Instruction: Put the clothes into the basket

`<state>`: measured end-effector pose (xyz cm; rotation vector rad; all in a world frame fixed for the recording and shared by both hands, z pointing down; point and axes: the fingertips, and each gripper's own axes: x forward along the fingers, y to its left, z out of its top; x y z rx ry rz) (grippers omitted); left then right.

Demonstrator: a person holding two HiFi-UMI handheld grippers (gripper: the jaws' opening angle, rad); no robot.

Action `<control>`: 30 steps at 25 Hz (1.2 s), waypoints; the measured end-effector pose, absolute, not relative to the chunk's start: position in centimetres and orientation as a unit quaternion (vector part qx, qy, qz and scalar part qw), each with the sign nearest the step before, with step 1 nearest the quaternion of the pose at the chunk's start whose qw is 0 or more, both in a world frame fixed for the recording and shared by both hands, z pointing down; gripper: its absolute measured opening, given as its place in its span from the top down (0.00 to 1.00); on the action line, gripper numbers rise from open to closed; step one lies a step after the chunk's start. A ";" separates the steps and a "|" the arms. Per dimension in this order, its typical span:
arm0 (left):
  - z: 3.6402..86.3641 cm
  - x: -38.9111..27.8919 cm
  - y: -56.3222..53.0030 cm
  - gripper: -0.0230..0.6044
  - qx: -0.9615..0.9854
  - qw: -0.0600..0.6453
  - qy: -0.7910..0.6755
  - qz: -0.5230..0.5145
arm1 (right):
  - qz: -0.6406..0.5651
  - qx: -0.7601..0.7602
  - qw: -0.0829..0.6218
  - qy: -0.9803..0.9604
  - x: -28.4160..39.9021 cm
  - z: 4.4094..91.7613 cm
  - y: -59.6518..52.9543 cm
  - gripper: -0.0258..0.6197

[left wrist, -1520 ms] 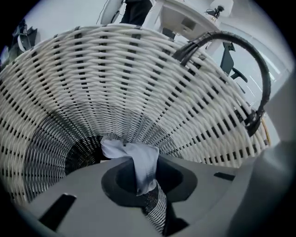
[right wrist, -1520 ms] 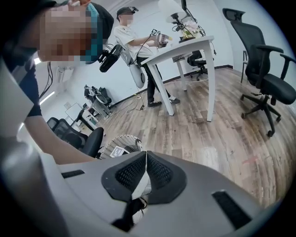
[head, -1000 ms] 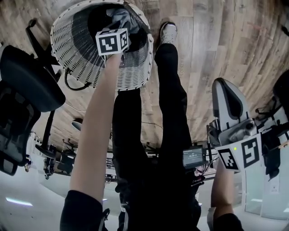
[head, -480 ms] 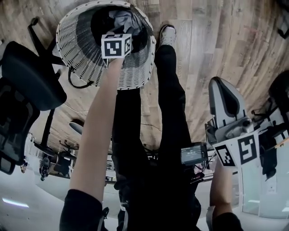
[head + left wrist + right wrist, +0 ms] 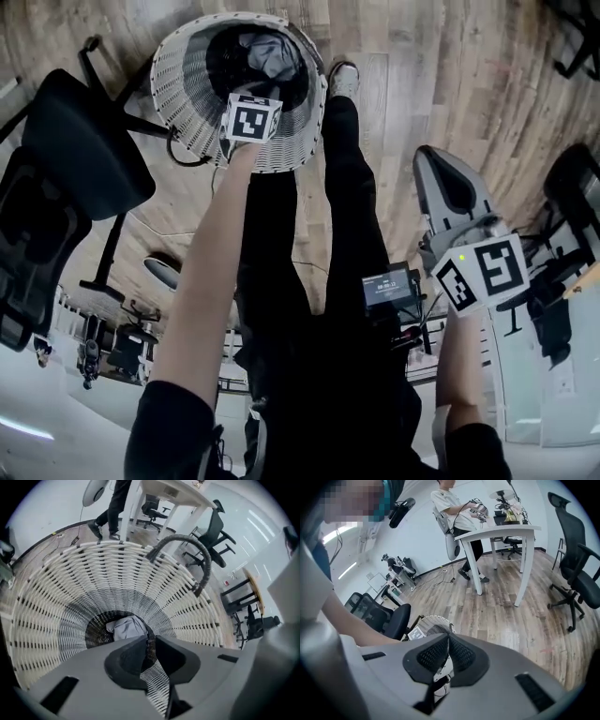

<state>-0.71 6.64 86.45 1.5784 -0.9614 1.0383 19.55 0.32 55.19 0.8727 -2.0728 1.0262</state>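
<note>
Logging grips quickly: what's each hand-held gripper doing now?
Left hand-held gripper: jaws closing, narrow gap, nothing between.
Right hand-held gripper: shut, empty.

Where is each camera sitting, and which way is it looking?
Head view: on the person's head, looking steeply down at the floor and white basket; both forearms, legs and a shoe show.
Left gripper view: on the left gripper, looking down into the basket; its jaws are closing, nothing between them.
Right gripper view: on the right gripper, jaws together, looking across the room; the person's left forearm shows.
Shared: head and left gripper views both show the grey cloth in the basket.
</note>
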 end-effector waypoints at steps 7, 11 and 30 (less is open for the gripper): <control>80.6 -3.8 7.2 0.92 0.669 0.451 -0.377 0.455 | 0.360 0.310 0.342 -0.811 16.3 50.2 0.9 0.93; 77.1 -5.0 7.5 0.94 0.690 0.439 -0.356 0.453 | 0.347 0.316 0.340 -0.815 15.3 47.6 1.2 0.93; 52.9 -9.7 10.4 0.94 0.781 0.400 -0.403 0.258 | 0.247 0.265 0.326 -0.873 3.7 36.8 3.8 0.93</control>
